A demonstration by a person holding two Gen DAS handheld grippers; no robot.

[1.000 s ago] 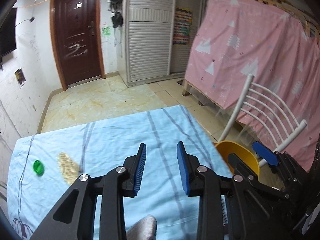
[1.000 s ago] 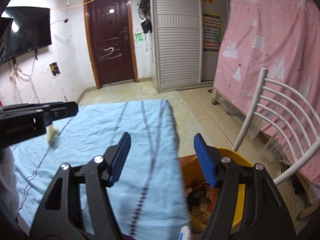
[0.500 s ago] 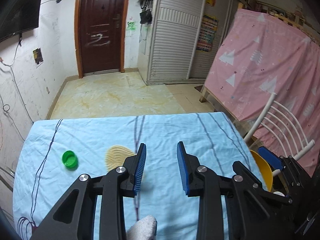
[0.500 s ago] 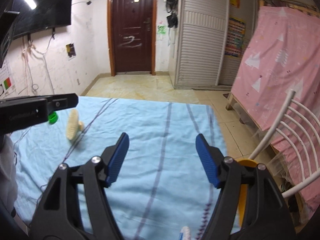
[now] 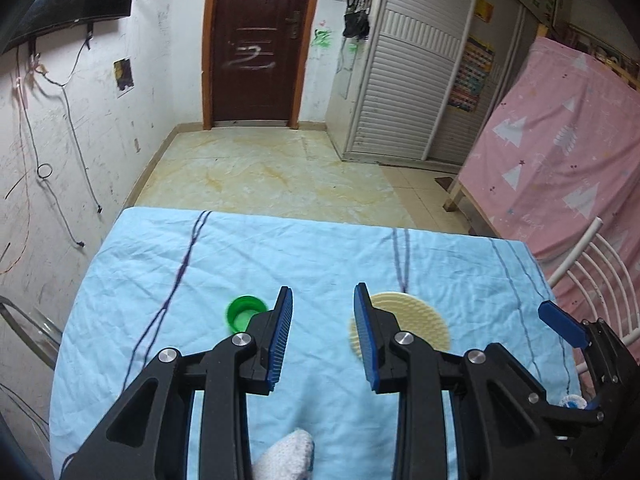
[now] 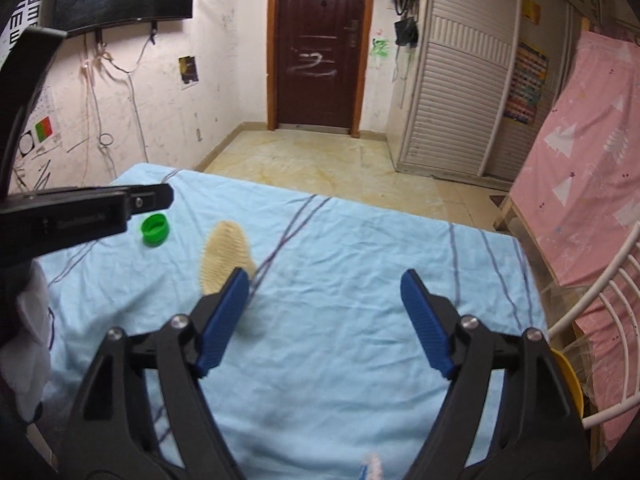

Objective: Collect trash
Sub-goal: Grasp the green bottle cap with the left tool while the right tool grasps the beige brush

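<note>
A green bottle cap (image 5: 245,312) lies on the light-blue tablecloth (image 5: 320,248), just left of my left gripper (image 5: 322,336). A pale yellow ridged disc (image 5: 404,320) lies just right of it. The left jaws stand a little apart with only cloth between them. In the right wrist view the cap (image 6: 155,230) and the disc (image 6: 226,256) lie left of and beyond my right gripper (image 6: 325,320). Its jaws are opening wide over bare cloth, with nothing between them. The yellow bin (image 6: 568,376) shows past the table's right edge.
A white metal chair (image 6: 600,312) stands by the table's right side, in front of a pink sheet (image 5: 560,152). Beyond the table's far edge lie tiled floor, a brown door (image 5: 256,40) and a white wardrobe. A white-gloved hand (image 5: 284,452) shows below the left gripper.
Both views have swung left across the table. The cap and the disc now sit near the left gripper's jaws, and the yellow bin has left that view. The right jaws have widened.
</note>
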